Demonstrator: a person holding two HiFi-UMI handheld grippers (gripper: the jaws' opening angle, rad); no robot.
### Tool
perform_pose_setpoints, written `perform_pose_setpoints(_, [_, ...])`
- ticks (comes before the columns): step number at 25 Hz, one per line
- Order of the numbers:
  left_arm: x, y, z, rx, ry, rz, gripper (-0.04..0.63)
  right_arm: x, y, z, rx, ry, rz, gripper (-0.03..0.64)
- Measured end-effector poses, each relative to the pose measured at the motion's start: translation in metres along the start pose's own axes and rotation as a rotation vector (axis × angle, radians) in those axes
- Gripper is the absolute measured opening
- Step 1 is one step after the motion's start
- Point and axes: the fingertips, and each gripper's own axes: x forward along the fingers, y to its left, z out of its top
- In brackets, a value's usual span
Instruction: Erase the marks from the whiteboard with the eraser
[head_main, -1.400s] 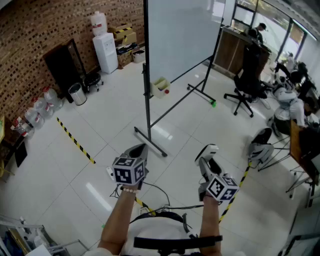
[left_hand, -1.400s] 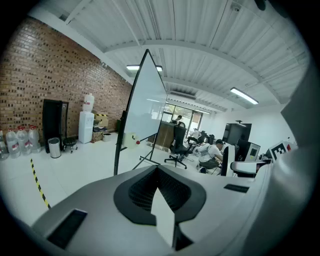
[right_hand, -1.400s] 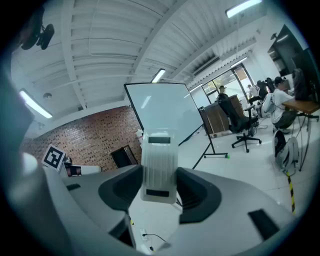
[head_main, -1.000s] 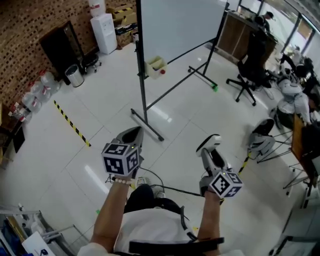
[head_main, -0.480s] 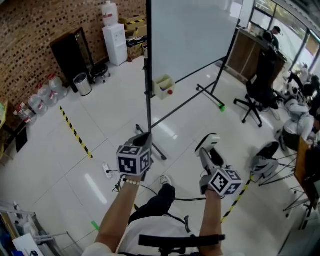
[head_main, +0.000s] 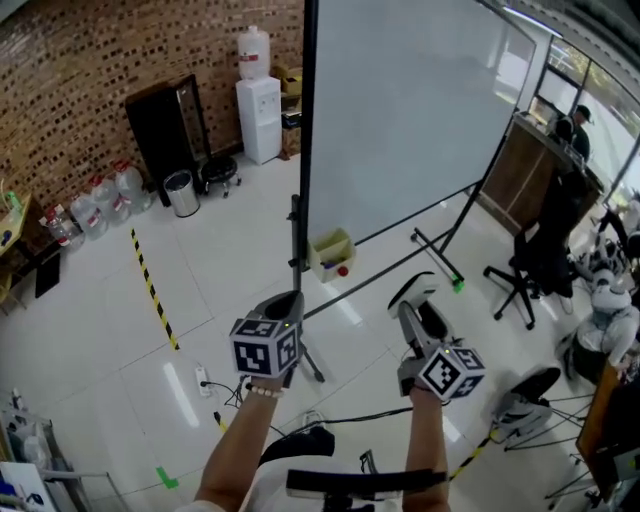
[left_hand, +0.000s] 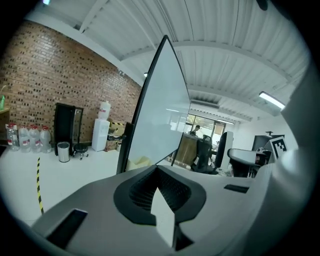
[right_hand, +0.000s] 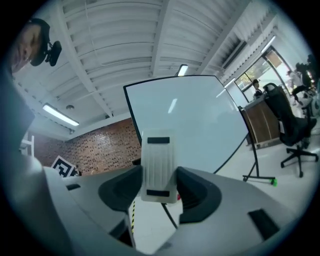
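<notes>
Eraser in right tongs, whiteboard straight ahead.

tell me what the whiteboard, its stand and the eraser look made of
Whiteboard: smooth glossy white panel, light reflections on it; likely coated steel or melamine. Stand: black painted metal tubing, by its thin straight poles. Eraser in the right gripper: white ribbed plastic, seemingly matte.

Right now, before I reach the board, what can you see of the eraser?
The eraser is a white, plastic-looking rectangular block with fine ribs and a dark bar near each end. It is clamped by its long sides between the jaws of the right gripper, far end sticking out past them, apart from the whiteboard. Nothing else touches it.
</notes>
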Motion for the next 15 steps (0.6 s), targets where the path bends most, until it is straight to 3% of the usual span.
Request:
perform_pose_setpoints(4, [0.035, 0.003, 0.049, 0.017, -0.059, 0.027, -0.012, 0.053, 0.01, 0.058, -0.194, 0.01, 0.101, 0.241])
perform_pose_setpoints(7, [0.053, -0.004, 0.071, 0.046, -0.076, 0.031, -0.012, 0.075, 0.013, 0.085, -0.319, 0.042, 0.101, 0.241])
perform_pose_setpoints(10, [0.067, -0.013, 0.094, 0.076, -0.111, 0.063, -0.012, 0.095, 0.007, 0.107, -0.321, 0.049, 0.145, 0.242])
perform_pose_setpoints(15, [0.088, -0.025, 0.131, 0.058, -0.167, 0.129, -0.012, 0.136, 0.006, 0.14, -0.29, 0.071, 0.243, 0.242])
